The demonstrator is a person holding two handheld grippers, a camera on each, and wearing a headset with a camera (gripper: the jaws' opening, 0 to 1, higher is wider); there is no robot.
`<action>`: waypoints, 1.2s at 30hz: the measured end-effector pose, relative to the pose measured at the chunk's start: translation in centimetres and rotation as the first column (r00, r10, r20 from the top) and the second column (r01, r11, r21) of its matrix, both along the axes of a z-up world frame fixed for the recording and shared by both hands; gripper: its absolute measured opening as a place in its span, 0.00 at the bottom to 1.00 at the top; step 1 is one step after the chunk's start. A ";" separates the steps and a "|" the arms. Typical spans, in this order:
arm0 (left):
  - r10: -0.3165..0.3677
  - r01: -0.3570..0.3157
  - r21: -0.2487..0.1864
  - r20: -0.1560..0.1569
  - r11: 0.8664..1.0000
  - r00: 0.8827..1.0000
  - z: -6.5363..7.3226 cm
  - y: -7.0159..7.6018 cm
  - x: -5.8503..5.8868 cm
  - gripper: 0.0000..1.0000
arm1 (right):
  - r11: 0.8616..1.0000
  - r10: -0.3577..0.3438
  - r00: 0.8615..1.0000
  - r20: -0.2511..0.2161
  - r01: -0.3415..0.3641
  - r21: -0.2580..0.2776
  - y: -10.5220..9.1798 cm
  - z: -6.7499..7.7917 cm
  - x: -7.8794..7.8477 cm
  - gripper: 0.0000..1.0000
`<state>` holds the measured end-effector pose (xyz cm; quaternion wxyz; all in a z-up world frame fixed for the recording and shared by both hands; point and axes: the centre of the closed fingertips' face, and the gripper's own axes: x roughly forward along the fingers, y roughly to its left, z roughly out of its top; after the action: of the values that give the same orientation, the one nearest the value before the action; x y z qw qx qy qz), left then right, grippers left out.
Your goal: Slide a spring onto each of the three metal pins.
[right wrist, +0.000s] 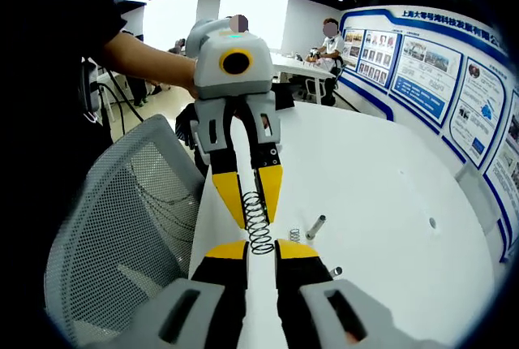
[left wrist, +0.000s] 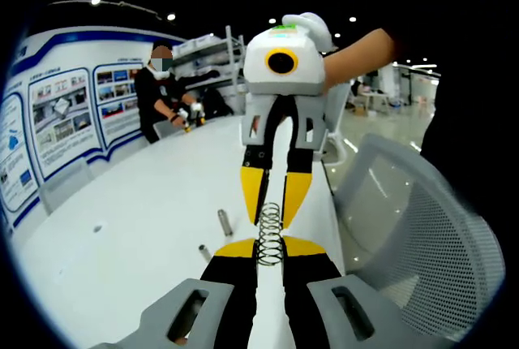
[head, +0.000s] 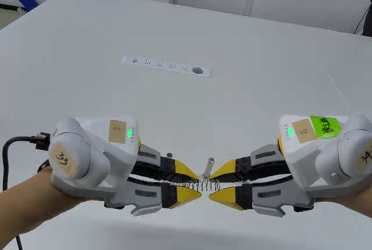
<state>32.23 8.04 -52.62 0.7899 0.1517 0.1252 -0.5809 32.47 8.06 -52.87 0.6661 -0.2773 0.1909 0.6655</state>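
Nearest of all, the left hand-held gripper (head: 199,185) and the right hand-held gripper (head: 211,185) met tip to tip over the near part of the desk (head: 244,104). Each had its jaws drawn narrow, and each appeared to pinch one end of a single spring (head: 204,186). The spring spanned the short gap between them, clear of the desk top. Judgement: holding both ends keeps so limp a coil straight and its bore open, ready for threading over a pin.

One upright pin (head: 208,167) stood bare just beyond the tips, close enough for a short approach. In the right gripper view a second spring (right wrist: 294,235) stood just beside that pin. Whether it sat over a pin of its own could not be told. A further pin (right wrist: 336,271), lower-looking, stood near it.

Materials noted:
- **Spring:** thin bright wire, open-coiled. It would likely bend or slip if squeezed off-centre.
- **Pins:** smooth, cylindrical, bright metal.
- **Jaw tips:** yellow wedges on black fingers, with housings of matt white-grey plastic.
- **Desk top:** white, smooth and matt.

A white power strip (head: 165,67) lay on the far side, well apart from the work.
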 end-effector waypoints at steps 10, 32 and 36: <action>-0.008 0.008 0.000 -0.002 1.000 1.000 0.1 0.0 0.0 0.10 | 0.999 0.013 0.999 -0.043 -0.011 0.042 0.2 1.1 -0.3 0.12; -0.006 0.006 0.016 -0.010 1.000 1.000 0.0 -0.1 0.2 0.10 | 0.990 0.006 0.996 -0.094 0.007 0.142 1.8 3.3 -0.7 0.12; -0.012 0.012 0.019 -0.012 1.000 1.000 -0.1 -0.4 0.0 0.10 | 0.985 0.017 0.994 -0.107 0.002 0.172 2.5 3.9 -1.0 0.11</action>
<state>32.28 7.68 -52.71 0.7841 0.1564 0.1345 -0.5853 31.52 10.54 -49.00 0.6736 -0.1832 0.1675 0.6962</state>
